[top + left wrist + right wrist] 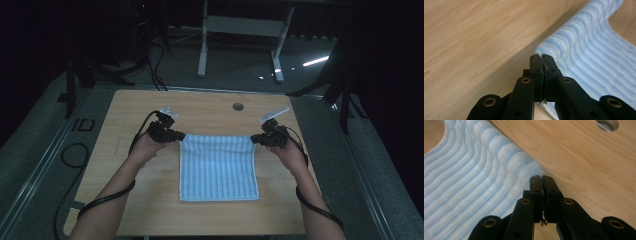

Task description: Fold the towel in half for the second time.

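A light blue striped towel (218,167) lies on the wooden table (125,150), its far edge lifted. My left gripper (179,136) is shut on the towel's far left corner (544,50); the cloth is pinched between the black jaws of the left gripper (541,58). My right gripper (254,139) is shut on the far right corner (534,168), with the jaws of the right gripper (541,178) closed tight on the fabric. Between the two corners the far edge hangs a little above the table, while the near part of the towel rests flat.
A round cable hole (238,106) sits in the table behind the towel, also seen as the hole (607,124) in the right gripper view. Black cables trail from both grippers along the forearms. A white stand (240,30) is on the floor beyond the table.
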The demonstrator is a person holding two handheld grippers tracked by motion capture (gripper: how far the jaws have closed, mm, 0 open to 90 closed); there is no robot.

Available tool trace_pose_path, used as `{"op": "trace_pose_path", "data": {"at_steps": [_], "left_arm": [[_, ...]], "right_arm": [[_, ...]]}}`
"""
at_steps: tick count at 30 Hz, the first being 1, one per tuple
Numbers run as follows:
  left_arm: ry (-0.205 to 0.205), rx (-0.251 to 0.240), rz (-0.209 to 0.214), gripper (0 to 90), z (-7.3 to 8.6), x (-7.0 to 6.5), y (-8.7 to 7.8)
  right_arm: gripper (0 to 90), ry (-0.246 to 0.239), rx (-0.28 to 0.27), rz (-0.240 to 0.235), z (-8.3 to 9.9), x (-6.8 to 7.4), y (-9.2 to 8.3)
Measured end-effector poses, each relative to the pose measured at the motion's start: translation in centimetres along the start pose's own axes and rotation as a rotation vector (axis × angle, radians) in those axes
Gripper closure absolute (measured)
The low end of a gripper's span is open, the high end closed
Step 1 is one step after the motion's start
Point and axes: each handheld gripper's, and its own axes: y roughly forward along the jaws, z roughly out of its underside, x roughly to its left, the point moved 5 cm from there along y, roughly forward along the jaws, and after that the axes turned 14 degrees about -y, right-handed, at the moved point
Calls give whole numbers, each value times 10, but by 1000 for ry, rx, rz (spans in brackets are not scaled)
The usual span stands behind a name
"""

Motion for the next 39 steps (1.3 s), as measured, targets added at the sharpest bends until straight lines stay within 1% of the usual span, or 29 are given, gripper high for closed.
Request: {"op": "trace_pose_path", "data": {"at_steps": [1,2,3,4,5,6,8,9,14,16,18,19,20,21,22,23,24,26,27,28,29,30,31,32,33,34,36,38,39], "left_arm": [[6,-3,13,873,3,-3,-4],[11,-16,14,873,5,-7,-7],[20,-15,29,873,9,-11,-10],[39,-15,27,873,12,-14,-13],[39,-24,30,873,15,-17,-16],[30,-24,47,873,19,-20,-18],[42,-23,45,873,27,-25,-22],[42,-16,53,874,32,-28,-23],[62,-3,62,873,56,-41,-25],[72,8,72,872,64,-46,-25],[77,6,72,872,71,-50,-25],[81,7,75,872,74,-52,-26],[84,5,72,872,77,-54,-26],[100,12,70,872,80,-56,-26],[100,12,70,872,80,-56,-26],[108,9,51,872,84,-58,-26],[112,20,53,871,87,-59,-26],[126,13,35,871,94,-62,-25],[118,23,51,871,97,-64,-24],[120,56,77,866,103,-66,-23],[128,89,90,848,108,-68,-21],[136,110,85,796,113,-69,-19],[140,127,92,744,116,-69,-19],[143,141,109,703,118,-70,-19],[143,128,101,676,118,-69,-20],[133,122,99,656,116,-67,-20],[120,111,104,643,113,-66,-19],[115,124,118,619,110,-66,-16],[117,113,114,616,108,-66,-14]], "right_arm": [[870,-3,-2,0,1,4,-4],[870,-9,-1,4,3,8,-8],[870,-14,-9,8,5,12,-12],[870,-17,-20,4,6,15,-15],[870,-30,-21,5,8,20,-19],[870,-39,-31,8,10,24,-23],[870,-46,-44,1,15,32,-28],[870,-52,-53,-5,18,36,-30],[870,-88,-51,-21,35,61,-37],[870,-85,-61,-26,41,69,-39],[870,-98,-52,-31,47,76,-41],[870,-95,-58,-34,50,80,-42],[870,-104,-57,-34,52,83,-43],[870,-112,-55,-27,54,86,-45],[870,-112,-55,-27,54,86,-45],[870,-102,-68,-30,56,88,-47],[870,-104,-70,-43,59,94,-47],[869,-96,-66,-61,66,101,-47],[869,-99,-73,-61,69,105,-48],[868,-98,-74,-58,72,108,-48],[851,-85,-71,-75,76,112,-49],[805,-84,-62,-101,80,117,-49],[750,-84,-53,-107,84,120,-50],[710,-78,-53,-103,87,122,-52],[678,-70,-56,-100,88,122,-54],[653,-65,-60,-100,89,122,-56],[645,-64,-73,-83,89,120,-60],[645,-49,-80,-82,87,118,-59],[645,-52,-79,-80,86,119,-57]]}}
